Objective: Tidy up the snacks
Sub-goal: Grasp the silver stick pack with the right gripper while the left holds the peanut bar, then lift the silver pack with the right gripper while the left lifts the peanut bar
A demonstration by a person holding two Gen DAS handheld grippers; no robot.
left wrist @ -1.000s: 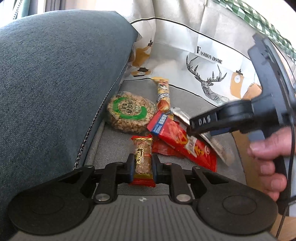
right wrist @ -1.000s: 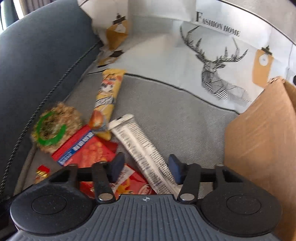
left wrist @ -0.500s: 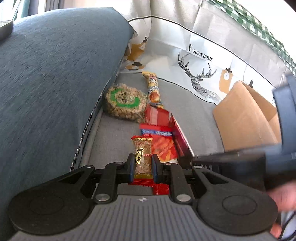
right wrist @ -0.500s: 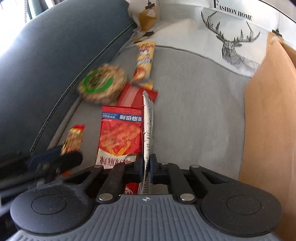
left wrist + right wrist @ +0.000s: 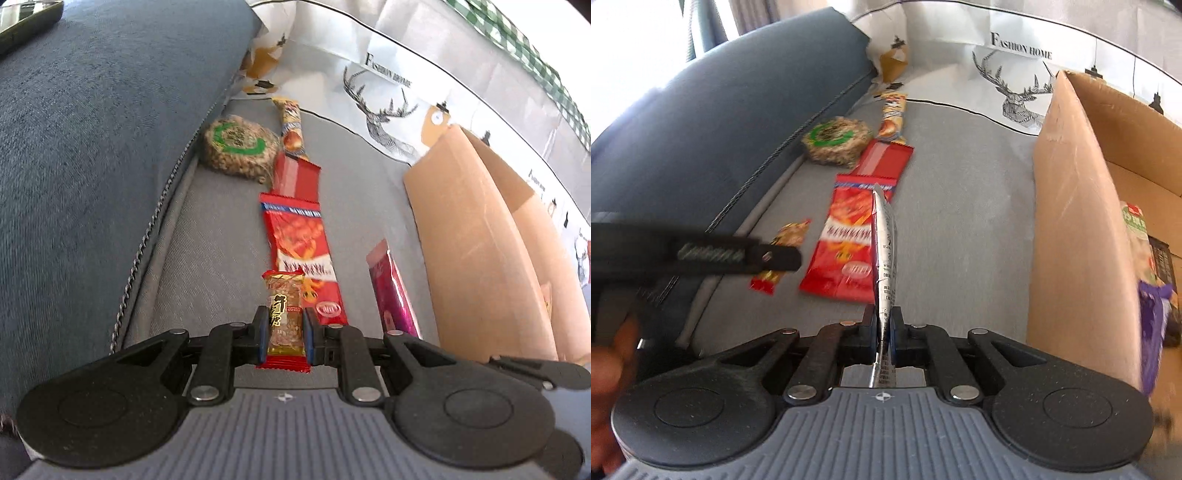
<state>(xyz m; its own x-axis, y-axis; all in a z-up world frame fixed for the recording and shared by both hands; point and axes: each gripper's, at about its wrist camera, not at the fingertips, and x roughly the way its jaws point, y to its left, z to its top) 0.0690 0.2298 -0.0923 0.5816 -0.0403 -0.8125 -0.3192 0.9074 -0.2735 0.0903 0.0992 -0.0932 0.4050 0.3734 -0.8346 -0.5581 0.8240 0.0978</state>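
Note:
My left gripper [image 5: 284,338] is shut on a small peanut candy bar [image 5: 283,317] and holds it above the grey sofa seat [image 5: 218,251]; the bar also shows in the right wrist view [image 5: 783,251]. My right gripper [image 5: 883,332] is shut on a flat silver-backed pink packet [image 5: 884,251], held edge-on; its pink face shows in the left wrist view [image 5: 393,291]. On the seat lie a red snack bag [image 5: 301,251], a red packet [image 5: 295,177], a round peanut cake [image 5: 238,146] and a yellow stick pack [image 5: 291,125].
An open cardboard box [image 5: 1071,221] stands on the right of the seat, with several snack packs [image 5: 1148,266] inside. The dark blue sofa back [image 5: 92,147] rises on the left. A deer-print cloth [image 5: 1015,74] hangs behind.
My right gripper shut on the silver packet and lifted it off the seat towards the box. My left gripper drew back and up with the peanut bar.

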